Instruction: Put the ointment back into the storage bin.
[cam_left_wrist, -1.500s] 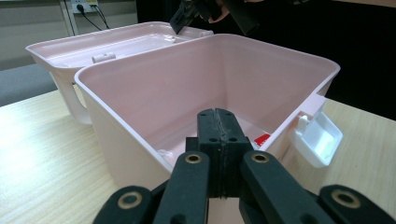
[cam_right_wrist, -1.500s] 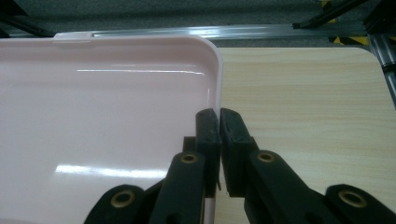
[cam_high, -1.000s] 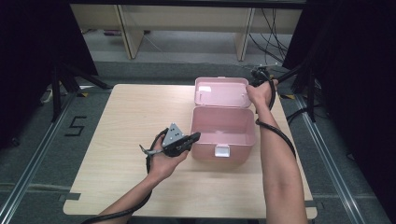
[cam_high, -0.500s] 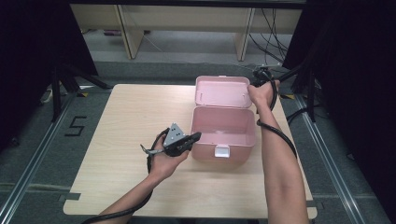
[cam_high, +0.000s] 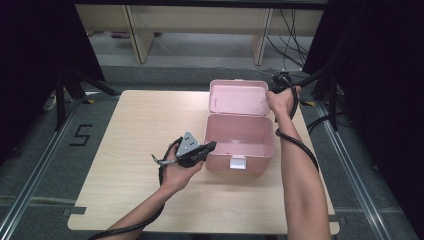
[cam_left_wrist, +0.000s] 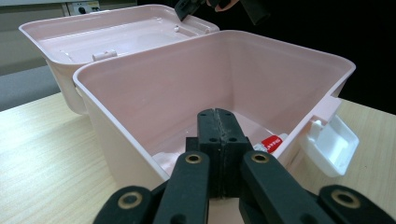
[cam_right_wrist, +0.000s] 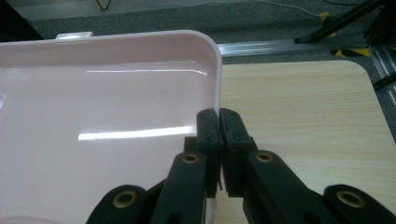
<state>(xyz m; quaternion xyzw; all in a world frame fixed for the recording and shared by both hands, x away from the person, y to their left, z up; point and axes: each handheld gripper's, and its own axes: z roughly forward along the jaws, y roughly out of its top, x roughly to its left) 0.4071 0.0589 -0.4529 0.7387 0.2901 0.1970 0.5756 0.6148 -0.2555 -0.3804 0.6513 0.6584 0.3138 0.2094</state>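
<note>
Gripping lid (cam_right_wrist: 93, 140) rim, right gripper (cam_right_wrist: 218, 122); arm outstretched.

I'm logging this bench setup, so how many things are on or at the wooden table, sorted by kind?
Pink plastic boxes with hinged lid open: 1
White latches on the box front: 1
Small red-and-white items inside the box: 1
Black two-jaw grippers, left gripper and right gripper: 2
Light wooden tables: 1
Total: 6
</note>
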